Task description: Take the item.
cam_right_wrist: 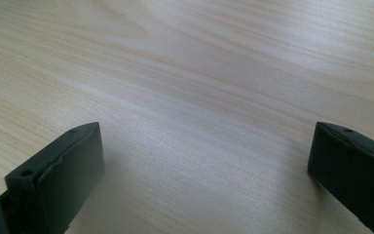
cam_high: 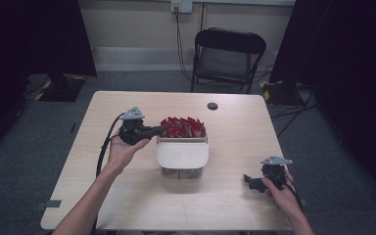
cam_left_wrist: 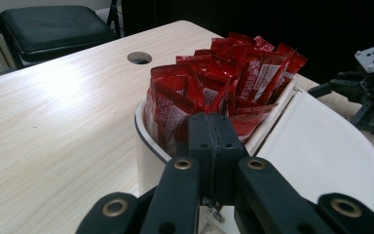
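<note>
A white container point(cam_high: 182, 155) stands mid-table, and its far compartment is packed with upright red packets point(cam_high: 183, 127). My left gripper point(cam_high: 161, 130) reaches in from the left, its tips at the near-left packets. In the left gripper view the jaws are pressed together, and my left gripper point(cam_left_wrist: 215, 122) sits just in front of the red packets point(cam_left_wrist: 224, 78) at the container's rim point(cam_left_wrist: 143, 139); I cannot tell whether a packet edge is pinched. My right gripper point(cam_high: 251, 182) rests near the front right of the table, open. In its own view the right gripper point(cam_right_wrist: 204, 170) stands wide apart over bare wood.
The near part of the container is a plain white surface point(cam_left_wrist: 321, 146). A round cable hole point(cam_high: 212, 105) lies in the tabletop behind the container. A black folding chair point(cam_high: 227, 54) stands beyond the table's far edge. The other hand's gripper point(cam_left_wrist: 370, 92) appears past the container.
</note>
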Available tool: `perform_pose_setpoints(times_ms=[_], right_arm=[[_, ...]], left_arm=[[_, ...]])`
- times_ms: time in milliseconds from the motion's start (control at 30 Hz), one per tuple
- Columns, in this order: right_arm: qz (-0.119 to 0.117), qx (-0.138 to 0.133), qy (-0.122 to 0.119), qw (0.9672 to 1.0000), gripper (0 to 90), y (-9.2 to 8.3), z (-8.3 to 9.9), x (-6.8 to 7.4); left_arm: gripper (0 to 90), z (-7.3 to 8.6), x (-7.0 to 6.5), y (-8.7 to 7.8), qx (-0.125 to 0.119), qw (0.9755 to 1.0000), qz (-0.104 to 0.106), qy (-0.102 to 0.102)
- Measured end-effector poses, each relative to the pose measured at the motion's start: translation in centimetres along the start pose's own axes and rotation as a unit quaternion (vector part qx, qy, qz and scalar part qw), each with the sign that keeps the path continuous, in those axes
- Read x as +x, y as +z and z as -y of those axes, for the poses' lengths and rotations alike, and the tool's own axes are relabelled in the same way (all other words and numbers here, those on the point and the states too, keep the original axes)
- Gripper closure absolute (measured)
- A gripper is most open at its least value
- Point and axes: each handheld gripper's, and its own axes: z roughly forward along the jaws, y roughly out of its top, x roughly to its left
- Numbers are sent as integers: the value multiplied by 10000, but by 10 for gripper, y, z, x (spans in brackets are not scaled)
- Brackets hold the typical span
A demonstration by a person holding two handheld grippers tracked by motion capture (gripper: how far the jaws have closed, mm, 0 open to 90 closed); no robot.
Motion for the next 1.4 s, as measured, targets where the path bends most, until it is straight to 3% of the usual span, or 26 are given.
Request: perform_pose_setpoints(times_ms=[100, 400, 533, 800, 1400], right_arm=[[0, -1, 0, 10000, 0, 0, 0, 0], [-1, 1, 1, 10000, 0, 0, 0, 0], [-1, -1, -2, 10000, 0, 0, 0, 0], [1, -1, 1, 10000, 0, 0, 0, 0], [0, 0, 1, 10000, 0, 0, 0, 0]], left_arm=[[895, -1, 0, -2, -2, 10000, 7, 75], [897, -2, 0, -2, -36, 10000, 29, 1], [898, -3, 2, -6, -167, 9998, 69, -81], [899, -5, 1, -9, -190, 9998, 55, -43], [900, -19, -2, -28, -587, 9982, 76, -23]])
